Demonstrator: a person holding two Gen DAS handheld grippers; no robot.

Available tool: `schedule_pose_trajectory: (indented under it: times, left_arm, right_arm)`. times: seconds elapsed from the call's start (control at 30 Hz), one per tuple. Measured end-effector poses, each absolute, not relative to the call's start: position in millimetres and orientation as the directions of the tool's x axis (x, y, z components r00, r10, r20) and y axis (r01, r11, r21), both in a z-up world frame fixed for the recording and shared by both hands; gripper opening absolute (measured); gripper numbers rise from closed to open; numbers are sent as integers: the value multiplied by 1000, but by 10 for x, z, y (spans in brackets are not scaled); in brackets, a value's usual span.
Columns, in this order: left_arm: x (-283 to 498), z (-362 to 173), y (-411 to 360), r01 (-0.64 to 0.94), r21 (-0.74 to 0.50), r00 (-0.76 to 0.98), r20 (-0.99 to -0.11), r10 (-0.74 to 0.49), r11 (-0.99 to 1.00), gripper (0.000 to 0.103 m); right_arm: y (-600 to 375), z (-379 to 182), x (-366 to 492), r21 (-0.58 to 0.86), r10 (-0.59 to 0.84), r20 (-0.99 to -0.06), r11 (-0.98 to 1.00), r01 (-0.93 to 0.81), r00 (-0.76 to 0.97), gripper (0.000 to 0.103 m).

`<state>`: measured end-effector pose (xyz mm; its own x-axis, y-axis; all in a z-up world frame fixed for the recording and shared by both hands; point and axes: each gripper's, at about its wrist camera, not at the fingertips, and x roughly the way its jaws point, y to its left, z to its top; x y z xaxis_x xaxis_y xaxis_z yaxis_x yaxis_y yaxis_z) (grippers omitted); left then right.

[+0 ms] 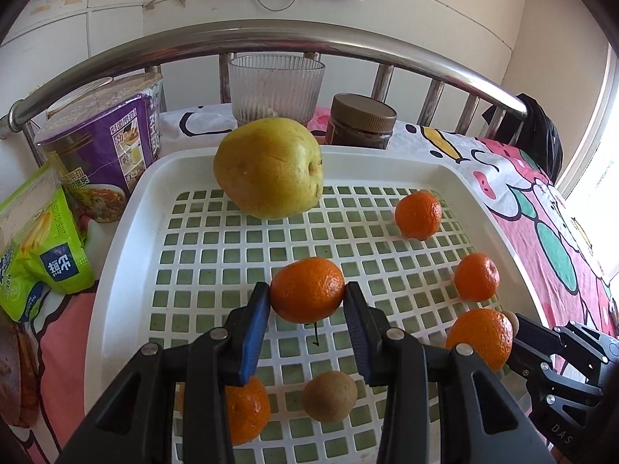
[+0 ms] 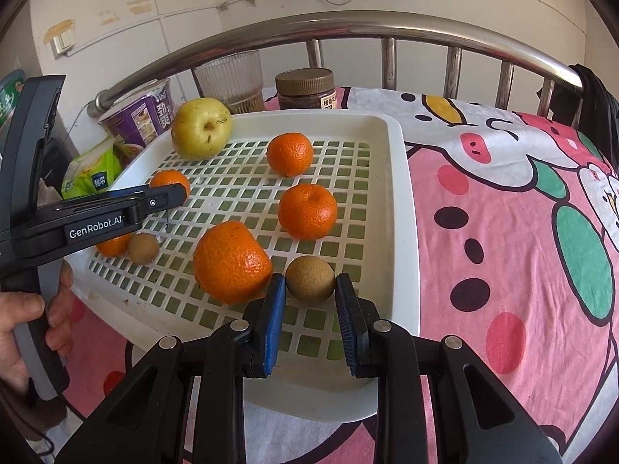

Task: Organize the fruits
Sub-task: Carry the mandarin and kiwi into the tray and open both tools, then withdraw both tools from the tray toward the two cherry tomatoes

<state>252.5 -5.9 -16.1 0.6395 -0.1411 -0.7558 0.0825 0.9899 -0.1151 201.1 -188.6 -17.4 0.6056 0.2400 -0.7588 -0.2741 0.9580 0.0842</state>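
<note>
I have both fruits pinched over the white tray [image 2: 402, 208]: left gripper [image 1: 307, 297] clamps 1 mandarin [image 1: 307, 290] mid-tray; right gripper [image 2: 310, 290] clamps 1 brown kiwi [image 2: 310, 278] near its right rim. Next: lower, release, keeping kinds grouped.

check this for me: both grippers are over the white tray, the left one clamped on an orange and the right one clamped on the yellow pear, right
Not quite. The left gripper does clamp an orange over the white tray, but the right gripper is clamped on a small brown fruit, as the right wrist view shows. The yellow pear sits untouched at the tray's far corner.
</note>
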Motion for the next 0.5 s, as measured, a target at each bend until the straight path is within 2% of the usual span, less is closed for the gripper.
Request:
schedule_pose_trajectory:
  times: [0.07,0.1,0.13,0.17,0.2,0.23,0.27,0.3,0.33,0.37,0.43,0.5]
  left_arm:
    - [2525,-153,-65,81,-112,638,-758,-138,990,42]
    - [2526,-156,-67,82,-114,637,-758,-140,990,42]
    - [2524,-151,-64,85,-121,634,-759,-147,989,42]
    - [2514,-132,-57,88,-132,634,-757,-158,987,48]
    - [2491,-97,-47,91,-141,640,-750,-166,986,54]
    - [2451,-41,-36,92,-149,654,-736,-173,984,70]
    - [2392,31,-25,95,-155,677,-714,-178,983,82]
    - [2324,116,-12,101,-158,702,-689,-183,982,86]
    - [2259,193,-5,106,-157,723,-666,-185,982,92]
    - [2175,297,13,110,-156,748,-637,-185,982,98]
    - [2029,457,40,111,-155,785,-592,-182,982,102]
    - [1871,607,86,104,-156,816,-552,-174,982,103]
  right_arm:
    - [-1891,-170,2007,85,242,-756,958,-275,608,26]
    - [-1907,-162,2007,95,250,-752,957,-274,611,29]
    - [-1929,-147,1999,105,254,-745,958,-268,616,36]
    - [-1954,-107,1977,130,277,-732,954,-272,623,39]
    - [-1980,-62,1953,149,292,-717,951,-271,632,48]
    - [-2013,-1,1914,160,299,-695,951,-266,653,64]
    - [-2051,67,1859,172,310,-664,949,-264,681,72]
    - [-2087,136,1805,181,312,-633,949,-257,709,87]
    - [-2131,213,1746,192,314,-599,949,-249,737,93]
    - [-2177,283,1698,206,321,-570,947,-246,756,94]
    - [-2271,397,1618,248,336,-525,939,-237,782,97]
    - [-2360,502,1538,294,353,-480,927,-232,803,100]
